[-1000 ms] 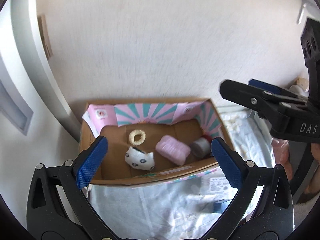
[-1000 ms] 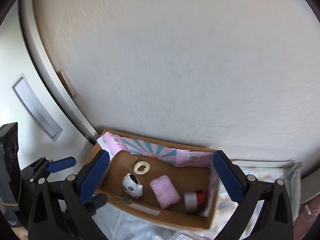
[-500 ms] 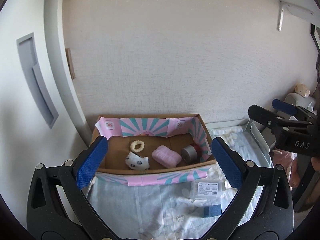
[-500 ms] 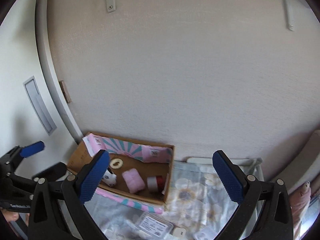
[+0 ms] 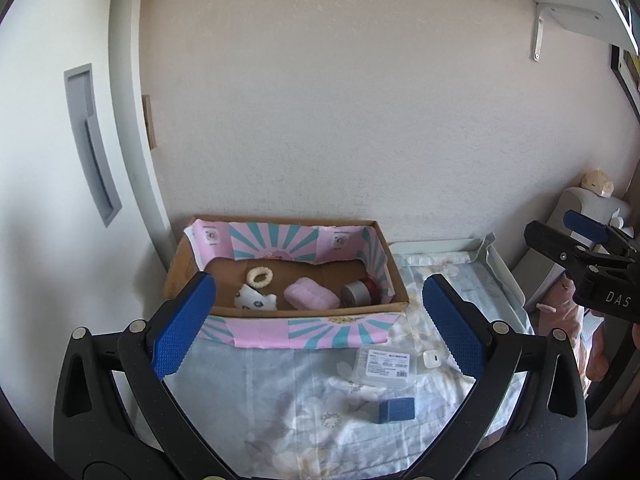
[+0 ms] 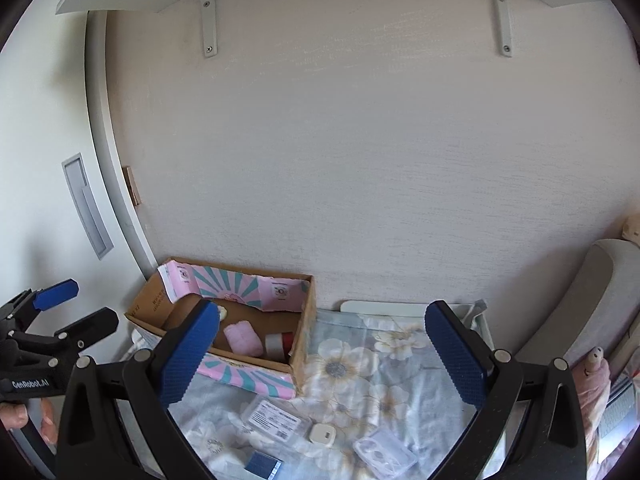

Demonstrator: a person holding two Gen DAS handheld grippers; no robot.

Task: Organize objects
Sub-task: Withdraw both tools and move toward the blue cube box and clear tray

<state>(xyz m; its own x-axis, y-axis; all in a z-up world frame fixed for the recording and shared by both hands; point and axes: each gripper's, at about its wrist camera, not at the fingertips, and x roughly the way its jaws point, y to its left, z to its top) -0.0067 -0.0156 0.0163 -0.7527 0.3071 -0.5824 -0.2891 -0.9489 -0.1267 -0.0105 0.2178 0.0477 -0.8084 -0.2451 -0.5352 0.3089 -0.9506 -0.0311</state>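
Observation:
A cardboard box [image 5: 400, 292] with pink and teal lining stands against the wall on a floral cloth. Inside lie a cream ring [image 5: 259, 276], a white patterned pouch [image 5: 256, 300], a pink roll [image 5: 311, 298] and a grey and red tape roll [image 5: 358, 293]. In front of it lie a clear labelled case [image 5: 386, 364], a small white charger [image 5: 432, 359] and a blue block [image 5: 396, 410]. My left gripper [image 5: 316, 324] is open and empty, held back from the box. My right gripper [image 6: 320, 352] is open and empty, to the right of the box [image 6: 304, 344].
A clear plastic tray [image 6: 386, 452] lies at the front right of the cloth [image 6: 360, 360]. A wall with shelf brackets [image 6: 208, 12] is behind. A white door frame [image 5: 132, 120] stands left. A grey seat [image 6: 592, 296] and pink cloth [image 6: 596, 384] stand right.
Both grippers have pulled back and up from the box, so the cloth and the loose items in front of it have come into view. Both stay open.

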